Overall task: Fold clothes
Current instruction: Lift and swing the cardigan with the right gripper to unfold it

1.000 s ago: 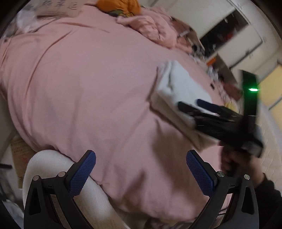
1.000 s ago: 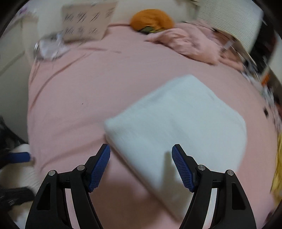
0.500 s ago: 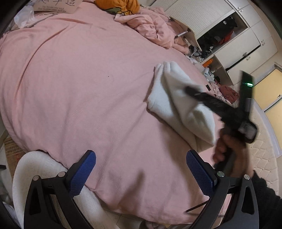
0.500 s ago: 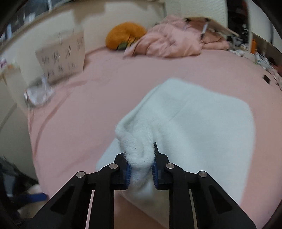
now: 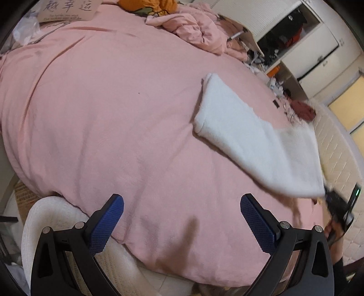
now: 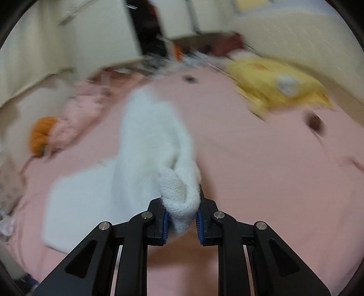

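Note:
A folded white knitted garment (image 5: 248, 136) lies on the pink bed (image 5: 102, 109), its near end lifted off the cover. My right gripper (image 6: 182, 219) is shut on that end of the white garment (image 6: 150, 141), which stretches away from the jaws; the view is blurred. The right gripper also shows blurred at the right edge of the left wrist view (image 5: 336, 205). My left gripper (image 5: 182, 219) is open and empty above the bed's near edge, well left of the garment.
A crumpled pink cloth (image 5: 195, 29) and an orange item (image 5: 147, 4) lie at the far side of the bed. A yellow garment (image 6: 277, 84) lies at the far right. A white round chair (image 5: 52, 218) stands below the bed edge. Cupboards (image 5: 307, 45) stand behind.
My right gripper closed on the near end of the white garment, then pulled it toward the right and lifted it, swinging its view round. The left gripper stayed open and nearly still.

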{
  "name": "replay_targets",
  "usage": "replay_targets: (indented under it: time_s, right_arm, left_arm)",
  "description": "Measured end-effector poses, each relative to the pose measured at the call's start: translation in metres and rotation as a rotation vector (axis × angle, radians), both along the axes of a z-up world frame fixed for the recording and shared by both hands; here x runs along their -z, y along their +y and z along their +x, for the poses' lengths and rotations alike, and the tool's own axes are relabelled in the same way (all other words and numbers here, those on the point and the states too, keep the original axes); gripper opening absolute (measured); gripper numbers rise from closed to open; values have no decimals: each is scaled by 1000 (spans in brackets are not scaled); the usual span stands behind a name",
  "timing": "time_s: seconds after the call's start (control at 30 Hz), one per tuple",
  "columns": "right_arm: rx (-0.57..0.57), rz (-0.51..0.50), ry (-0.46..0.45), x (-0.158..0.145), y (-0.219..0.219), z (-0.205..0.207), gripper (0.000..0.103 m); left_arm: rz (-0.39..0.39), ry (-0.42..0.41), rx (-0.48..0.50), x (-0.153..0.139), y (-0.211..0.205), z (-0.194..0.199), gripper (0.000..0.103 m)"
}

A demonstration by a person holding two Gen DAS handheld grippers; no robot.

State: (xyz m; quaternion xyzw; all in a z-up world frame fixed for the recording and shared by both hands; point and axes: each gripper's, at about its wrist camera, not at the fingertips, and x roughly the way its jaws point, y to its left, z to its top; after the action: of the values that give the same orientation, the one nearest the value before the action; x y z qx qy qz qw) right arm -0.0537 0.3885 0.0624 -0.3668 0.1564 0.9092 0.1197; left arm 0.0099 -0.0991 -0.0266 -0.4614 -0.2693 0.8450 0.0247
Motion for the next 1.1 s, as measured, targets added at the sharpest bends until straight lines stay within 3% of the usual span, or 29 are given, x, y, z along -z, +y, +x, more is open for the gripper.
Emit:
replay_targets:
  time_s: [0.07,0.13,0.2,0.27,0.37,0.43,0.5,0.53,0.63,0.7,0.83,0.9,0.97,1.0,1.1]
  right_arm:
    - [43,-18,-91,38,20,12,20]
    - [57,-66,-172,78,35,16,29]
    - [109,-77,-127,78,45,25,52]
    - [209,-23,-158,64,54,26,70]
    - [337,63,-121,33,66,39,71]
    - [304,-1,-12,13,71,49,71]
    - [165,-88,87,-3,57,41,71]
    - [42,-120,112,-8,44,29,71]
    - [-189,-138,41,3,-2,-6,71]
    - [-238,-81,-10,20,-25,-24,71]
    - [-195,46,-155,61,-25,-33,70]
    - [-208,44,-88,59,-6,-12,68]
    - [-96,145,-125,60,17,0,71]
    - [-39,134,-151,63,33,4,81]
    - [70,-172,-123,74,86,9,82]
  left_arm:
    - [-28,-15,17,0,4,-2,102]
    - [-50,-24,31,-1,9,-4,102]
    - [-77,-33,35,-2,12,-5,102]
    - [-105,-42,33,-4,15,-6,102]
    - [-151,-45,49,-8,25,-14,102]
    - [-189,-19,81,-16,39,-29,102]
    - [-240,32,139,-32,64,-56,102]
    - [-269,60,171,-40,81,-75,102]
    - [-337,127,238,-54,128,-131,103]
    - [-346,101,265,-44,148,-166,103]
    - [-363,-56,312,8,163,-212,102]
    - [-347,-2,304,13,155,-207,102]
    - [-333,36,309,9,145,-198,102]
    - [-342,45,322,7,140,-194,102]
    - [-399,77,347,-4,135,-188,100]
